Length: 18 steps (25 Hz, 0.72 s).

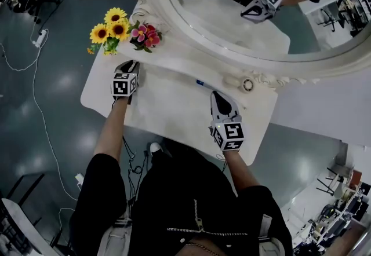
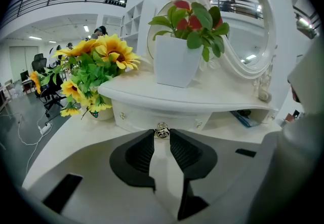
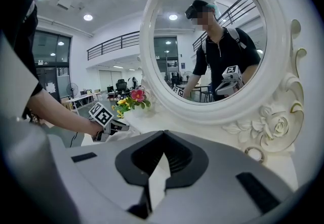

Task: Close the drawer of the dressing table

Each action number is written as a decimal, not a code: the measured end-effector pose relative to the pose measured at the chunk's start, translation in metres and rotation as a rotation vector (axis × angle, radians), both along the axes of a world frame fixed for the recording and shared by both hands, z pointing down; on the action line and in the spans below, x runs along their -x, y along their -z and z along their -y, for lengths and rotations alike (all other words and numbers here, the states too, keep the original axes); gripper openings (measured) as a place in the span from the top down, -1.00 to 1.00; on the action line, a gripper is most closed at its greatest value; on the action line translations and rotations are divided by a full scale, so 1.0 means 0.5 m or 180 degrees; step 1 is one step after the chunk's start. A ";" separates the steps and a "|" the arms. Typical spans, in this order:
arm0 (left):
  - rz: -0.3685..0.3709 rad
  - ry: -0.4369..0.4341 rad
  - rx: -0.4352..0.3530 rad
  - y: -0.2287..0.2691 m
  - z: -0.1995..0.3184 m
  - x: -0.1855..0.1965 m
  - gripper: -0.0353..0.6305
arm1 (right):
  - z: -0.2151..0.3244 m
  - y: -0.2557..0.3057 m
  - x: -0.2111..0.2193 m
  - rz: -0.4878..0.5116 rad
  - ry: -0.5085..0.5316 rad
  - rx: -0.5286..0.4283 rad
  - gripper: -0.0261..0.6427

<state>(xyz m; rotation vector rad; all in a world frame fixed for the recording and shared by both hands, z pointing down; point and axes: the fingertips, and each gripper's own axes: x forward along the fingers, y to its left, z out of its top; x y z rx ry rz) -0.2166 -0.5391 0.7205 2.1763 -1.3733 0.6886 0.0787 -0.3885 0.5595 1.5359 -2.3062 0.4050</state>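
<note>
The drawer (image 2: pixel 152 117) is a shallow, curved white front in the dressing table, under the raised shelf that carries a white flowerpot (image 2: pixel 174 61), with sunflowers (image 2: pixel 96 58) just to its left. Its small silvery knob (image 2: pixel 161 131) is pinched between the jaw tips of the left hand-held gripper (image 2: pixel 162 136), which are drawn in narrow onto it. The right hand-held gripper (image 3: pixel 163 136) hangs over the white worktop (image 1: pixel 168 107) before the oval mirror (image 3: pixel 283 50) — jaw tips together, nothing between them.
</note>
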 end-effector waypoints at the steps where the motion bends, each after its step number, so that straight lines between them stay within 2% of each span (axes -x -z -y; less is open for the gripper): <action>1: 0.0002 0.0012 0.0005 0.000 0.003 -0.001 0.57 | 0.000 -0.001 -0.003 0.0001 -0.0006 0.0004 0.90; 5: 0.0020 0.0086 -0.0005 0.002 0.006 -0.002 0.57 | 0.000 -0.001 -0.016 0.0002 -0.0025 0.0010 0.90; 13: 0.0262 0.0096 -0.0157 0.038 -0.017 0.007 0.54 | 0.013 0.012 -0.037 0.0064 -0.0055 -0.0082 0.90; 18: 0.0364 -0.0113 -0.0381 0.114 -0.067 -0.017 0.62 | 0.019 0.037 -0.043 0.0107 -0.0060 -0.0163 0.90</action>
